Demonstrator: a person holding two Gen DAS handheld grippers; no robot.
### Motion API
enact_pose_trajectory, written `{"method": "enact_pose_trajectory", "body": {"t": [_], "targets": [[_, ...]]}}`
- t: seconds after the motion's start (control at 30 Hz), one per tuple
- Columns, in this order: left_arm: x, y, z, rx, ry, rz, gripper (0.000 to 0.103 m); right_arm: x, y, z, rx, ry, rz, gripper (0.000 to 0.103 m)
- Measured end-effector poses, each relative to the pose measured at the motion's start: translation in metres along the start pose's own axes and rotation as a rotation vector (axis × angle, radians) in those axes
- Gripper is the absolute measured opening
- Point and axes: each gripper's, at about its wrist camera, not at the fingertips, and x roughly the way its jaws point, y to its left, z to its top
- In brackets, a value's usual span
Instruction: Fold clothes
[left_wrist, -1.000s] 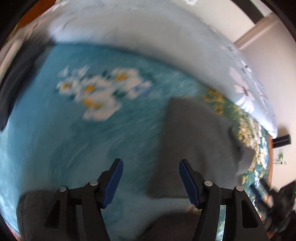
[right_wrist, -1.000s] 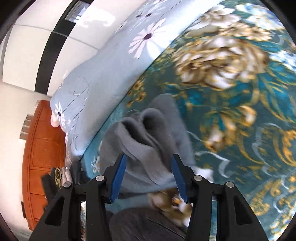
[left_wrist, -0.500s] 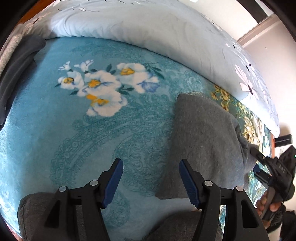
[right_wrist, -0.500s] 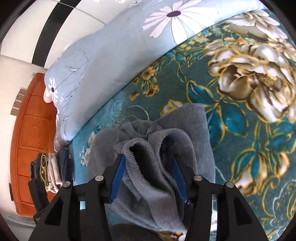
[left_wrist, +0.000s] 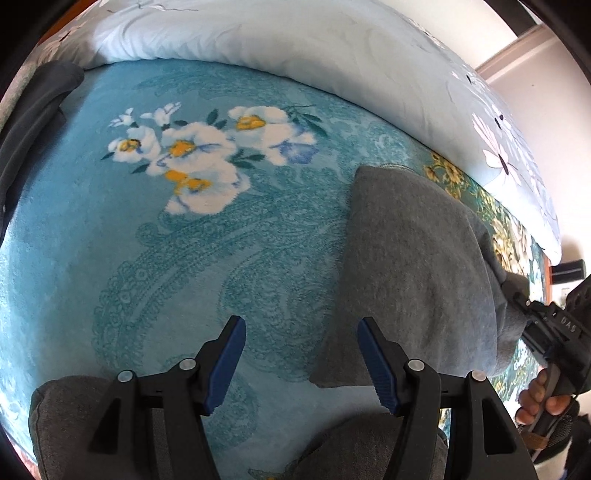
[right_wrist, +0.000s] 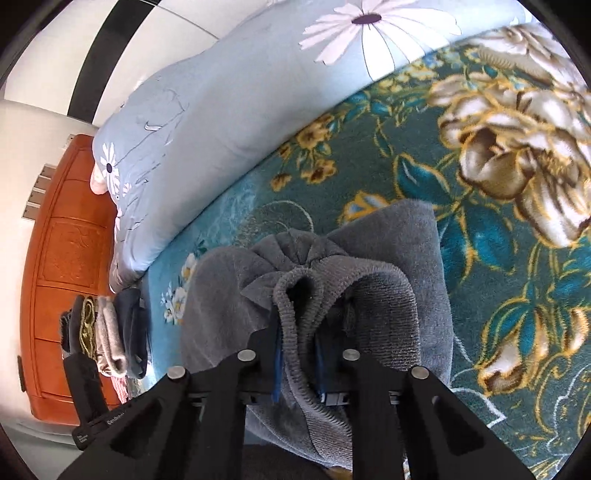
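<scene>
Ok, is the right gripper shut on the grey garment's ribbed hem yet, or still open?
Shut on it. The right gripper has just been closing, and its blue pads now pinch the ribbed hem of the grey garment between them.

Grey fleece garment (right_wrist: 413, 258), partly folded on the floral teal blanket (right_wrist: 369, 155), ribbed cuff bunched upward.

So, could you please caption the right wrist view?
Right gripper shut on the grey garment's ribbed hem, on the floral blanket.

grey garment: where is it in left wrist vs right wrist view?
Left wrist: grey garment at centre-right, its right end at the right gripper.
Right wrist: lower centre, ribbed hem pinched in the right gripper.
Shared landmark: light blue daisy-print pillow.
</scene>
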Motion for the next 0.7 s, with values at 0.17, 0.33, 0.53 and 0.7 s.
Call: {"method": "enact_pose_trajectory", "body": {"t": [0.17, 0.33, 0.53, 0.7], "targets": [[-0.001, -0.005, 0.0, 0.018, -0.002, -0.003, 0.067, -0.04, 0.006, 0.011, -0.012, -0.094, 0.059, 0.013], [0.008, -0.009, -0.003, 0.024, 0.023, 0.007, 0.067, -0.055, -0.016, 0.017, 0.042, -0.119, 0.041, 0.013], [0.018, -0.014, -0.006, 0.032, 0.041, 0.022, 0.067, -0.016, -0.048, 0.0, 0.124, -0.018, -0.039, 0.013], [0.018, -0.018, -0.004, 0.044, 0.01, 0.062, 0.067, -0.026, -0.041, 0.004, 0.117, -0.039, -0.007, 0.014]]}}
